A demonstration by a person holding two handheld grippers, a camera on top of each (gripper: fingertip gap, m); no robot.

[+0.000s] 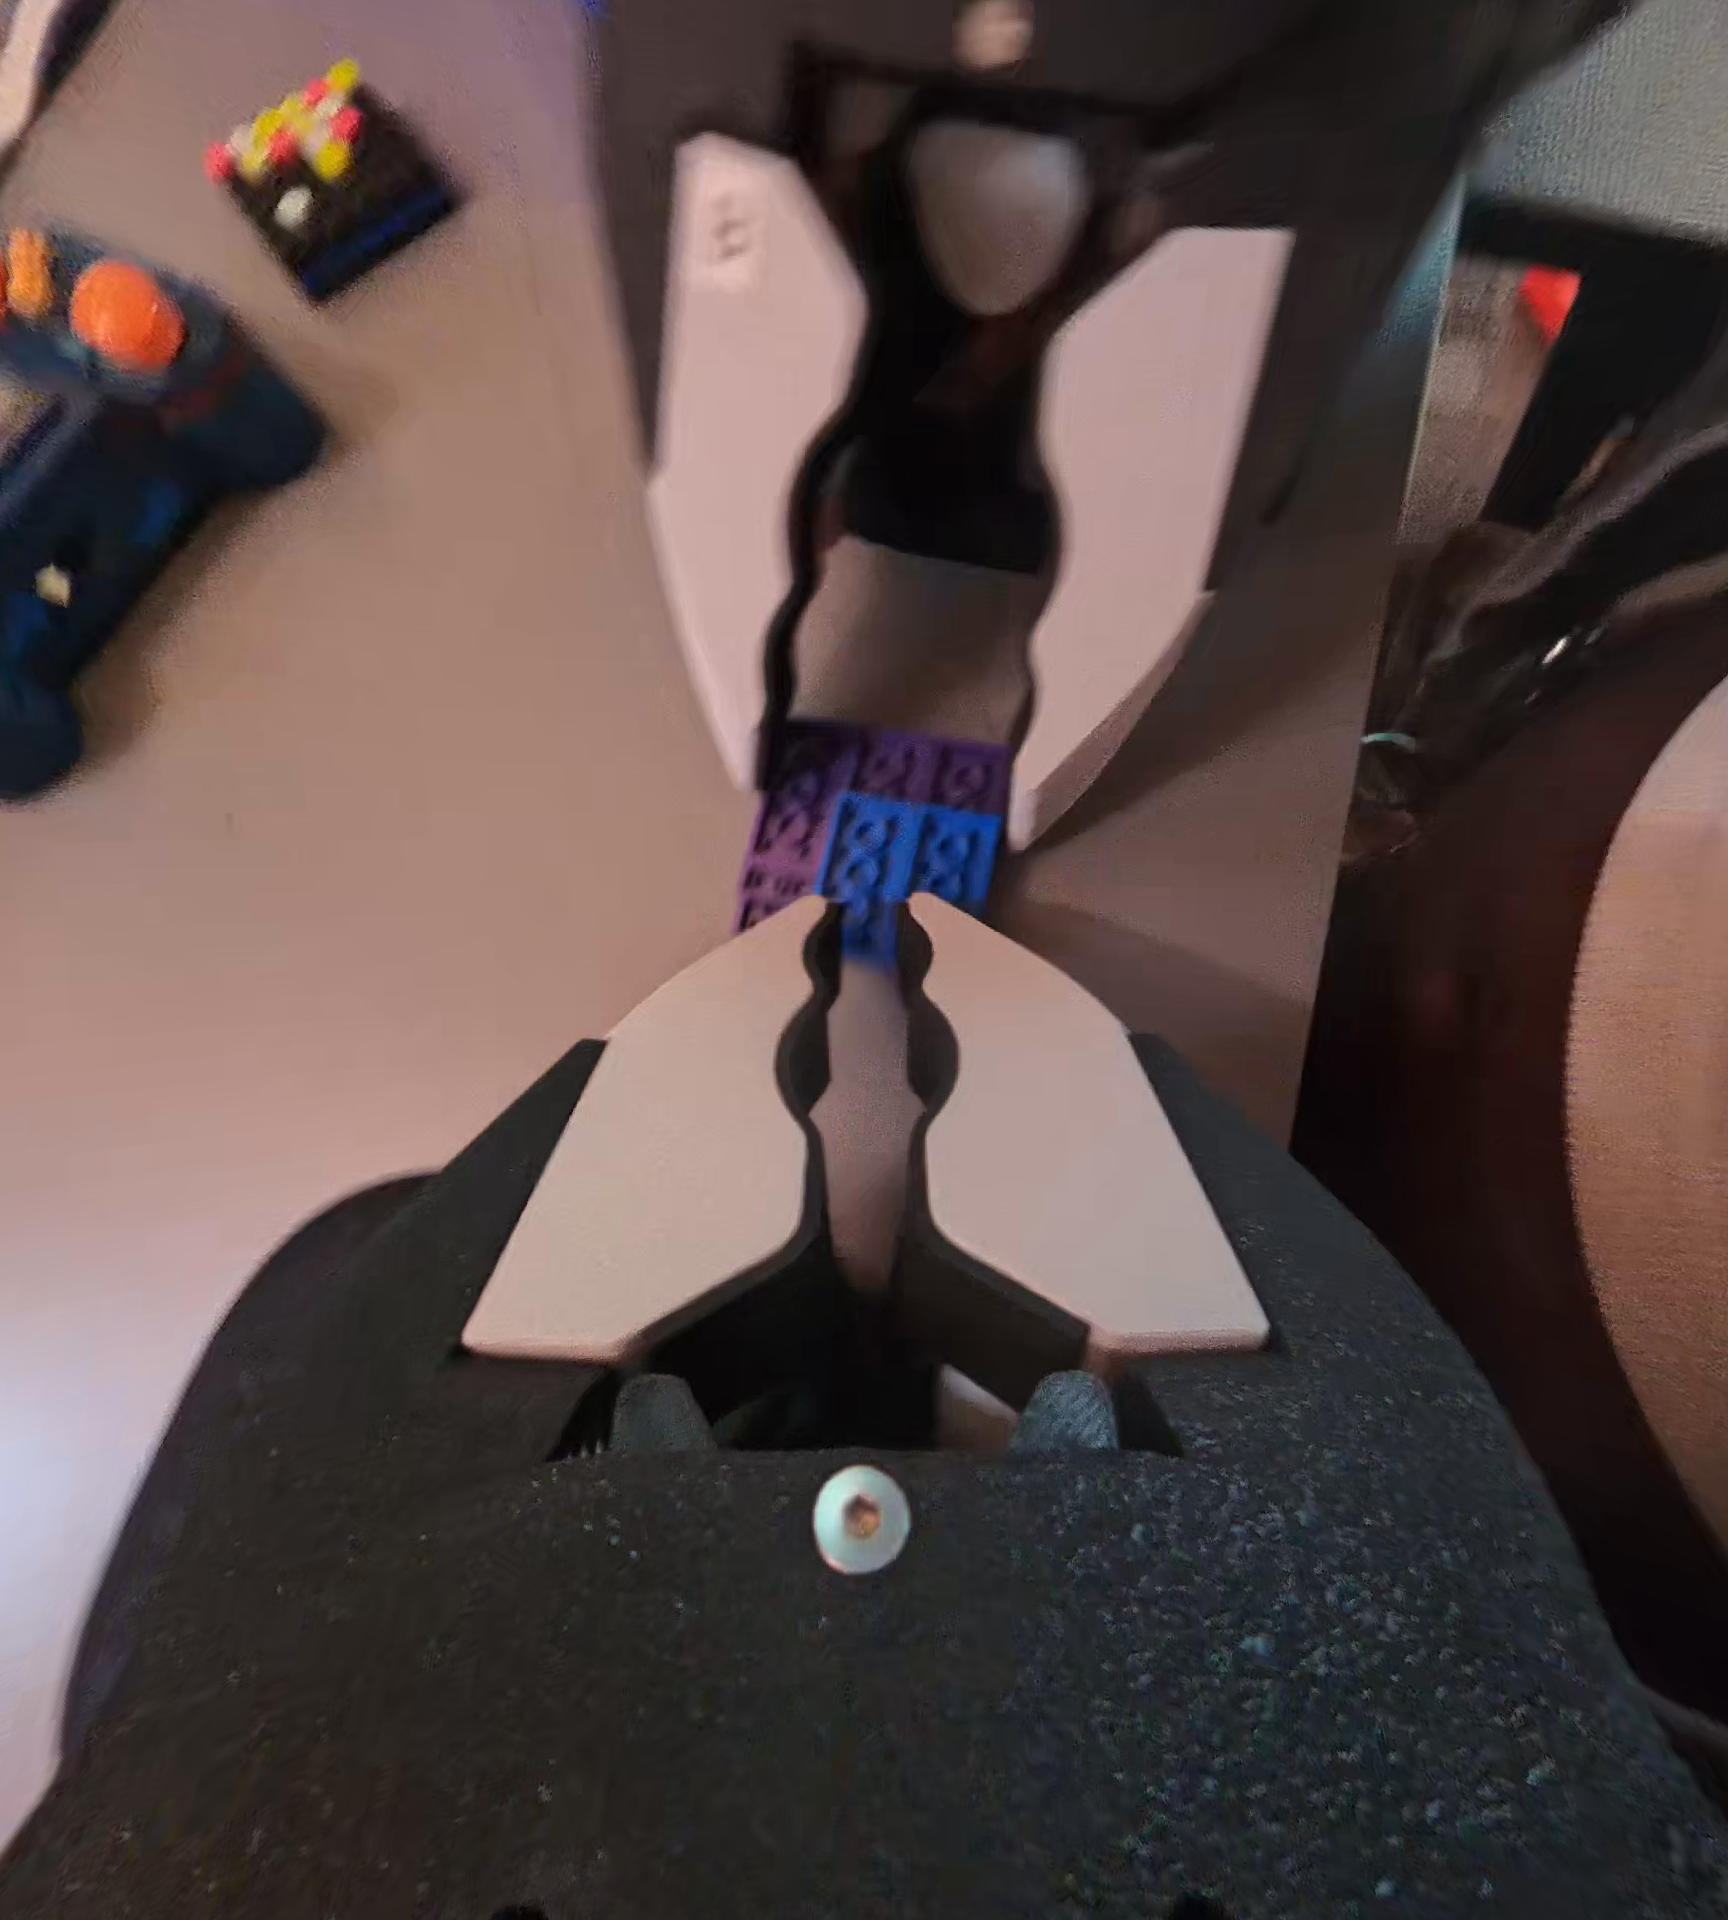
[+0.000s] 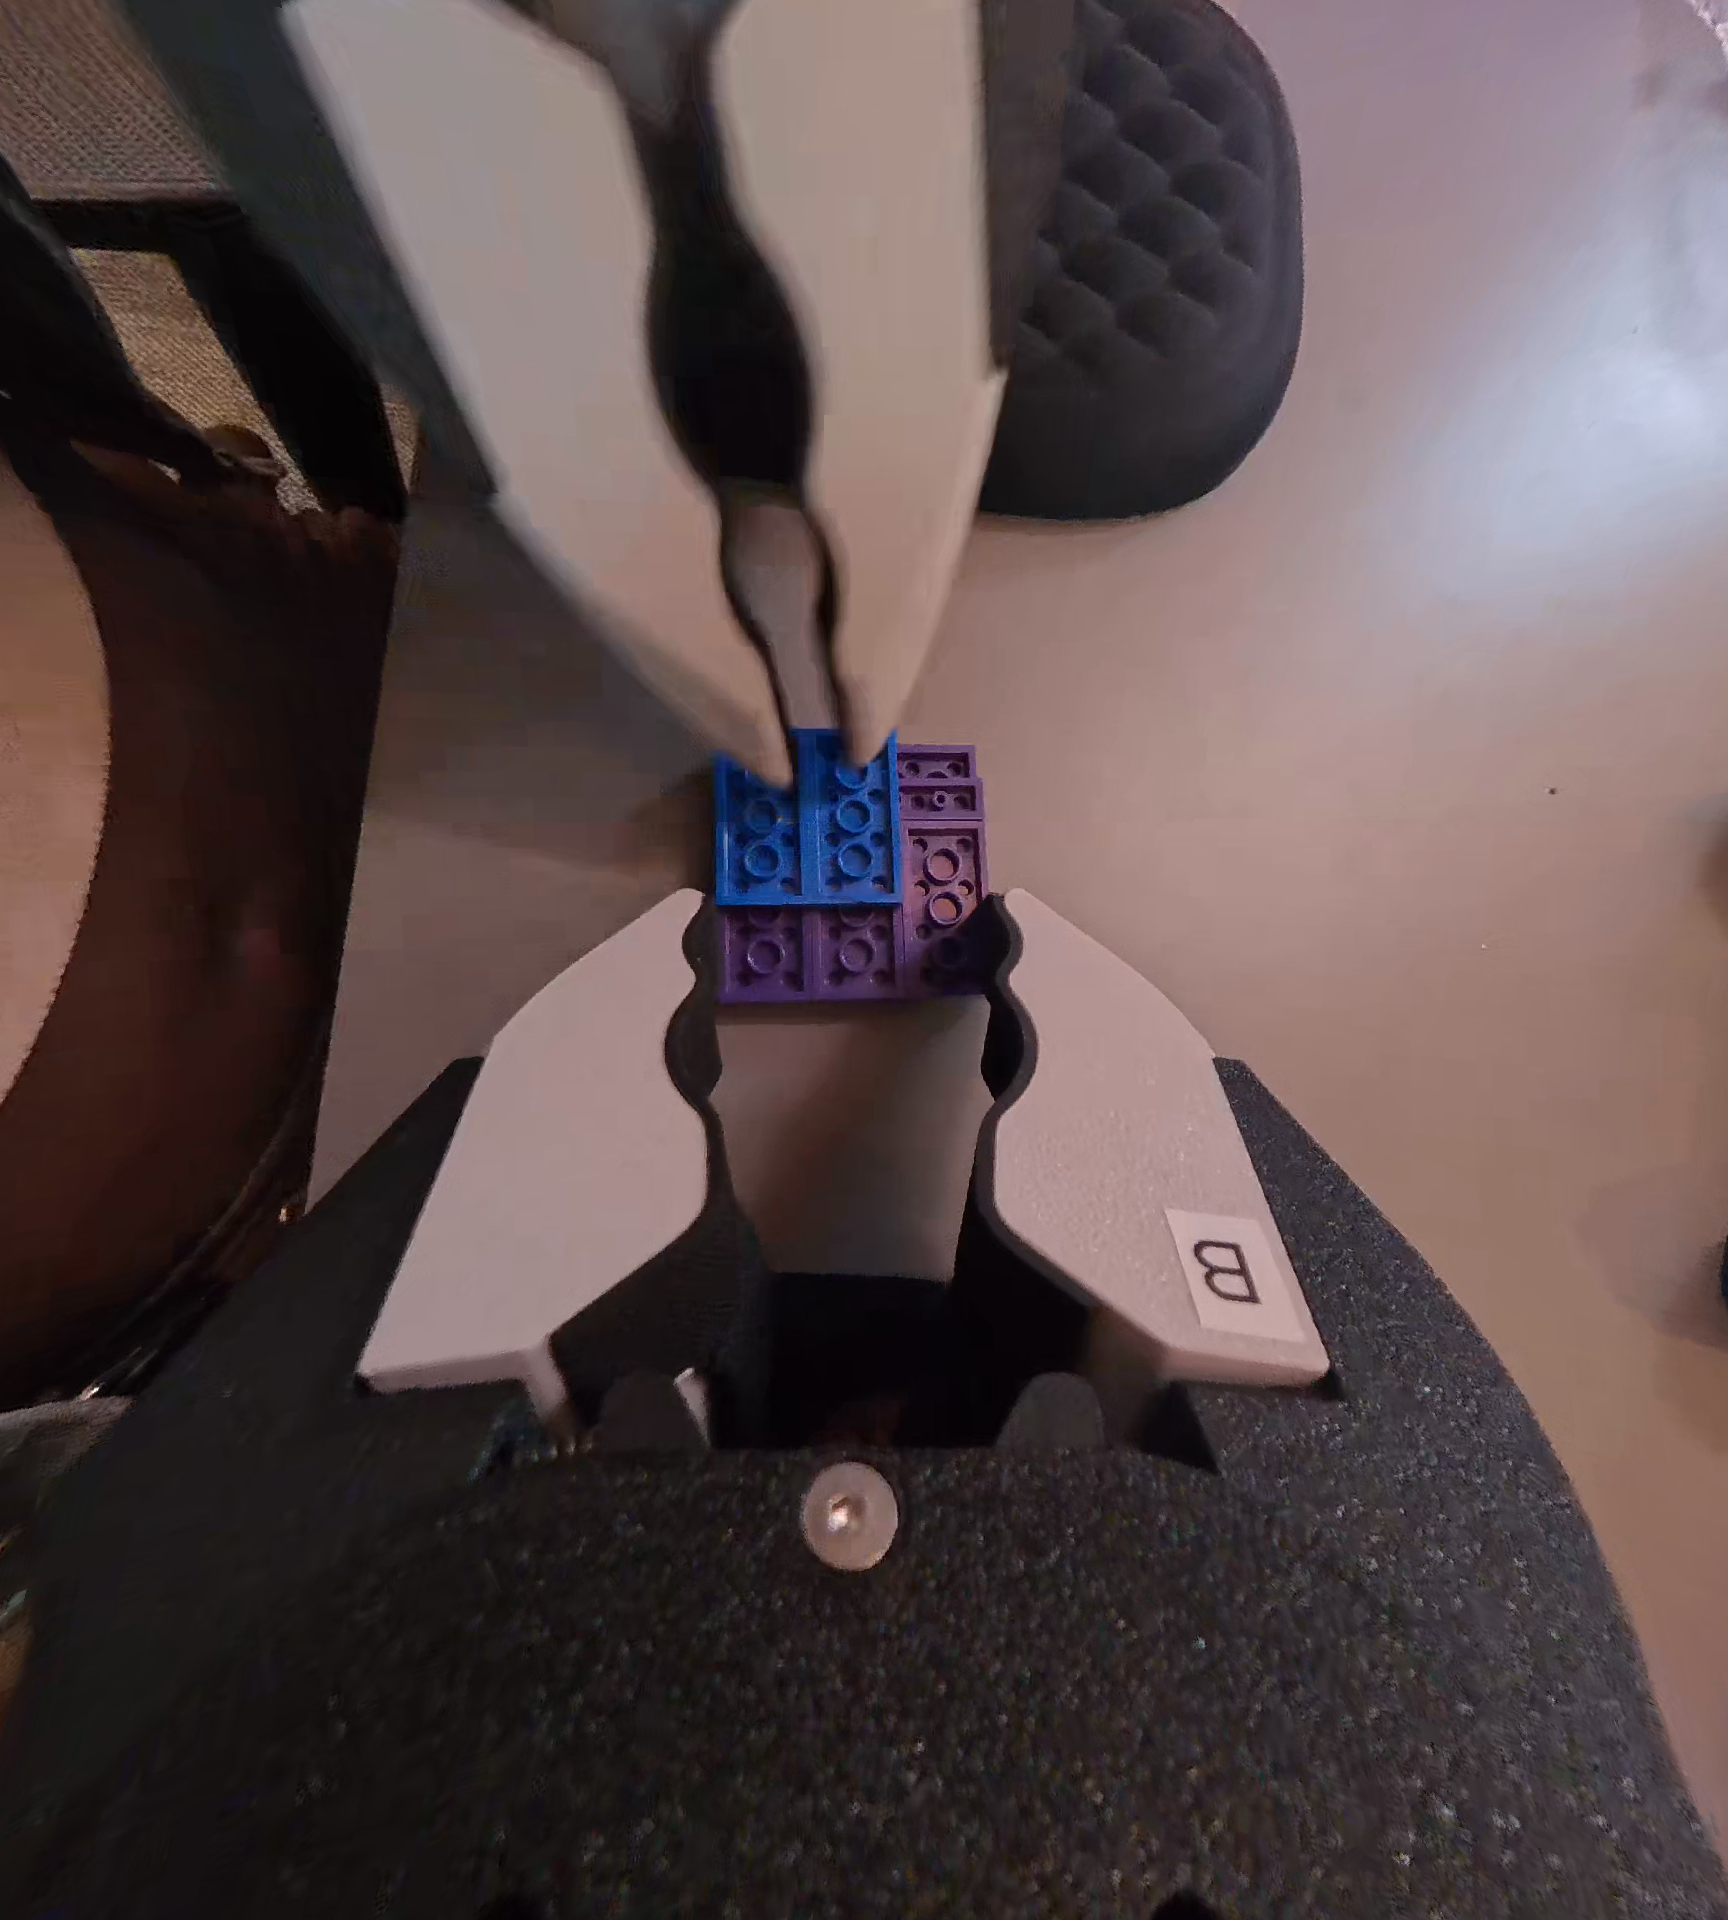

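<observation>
Two hand-held grippers meet nose to nose over one small cluster of toy brick plates on the bench (image 2: 1359, 727).

The left hand-held gripper (image 1: 868, 914) has its jaws drawn close, pinching the near end of the blue plates (image 1: 907, 862), which sit on top of the purple plates (image 1: 808, 800); in the right wrist view its tips (image 2: 818, 764) press down on the blue plates (image 2: 803, 831) from the far side. The right hand-held gripper (image 2: 844, 914) stands partly open, its fingers bracketing the purple plates (image 2: 839, 951) at either side and touching them, apparently steadying the base while the other grips the upper layer. Off to the left lie a dark blue toy with orange knobs (image 1: 91, 436) and a black peg board (image 1: 340, 177); a dark quilted pad (image 2: 1140, 260) lies beyond.
</observation>
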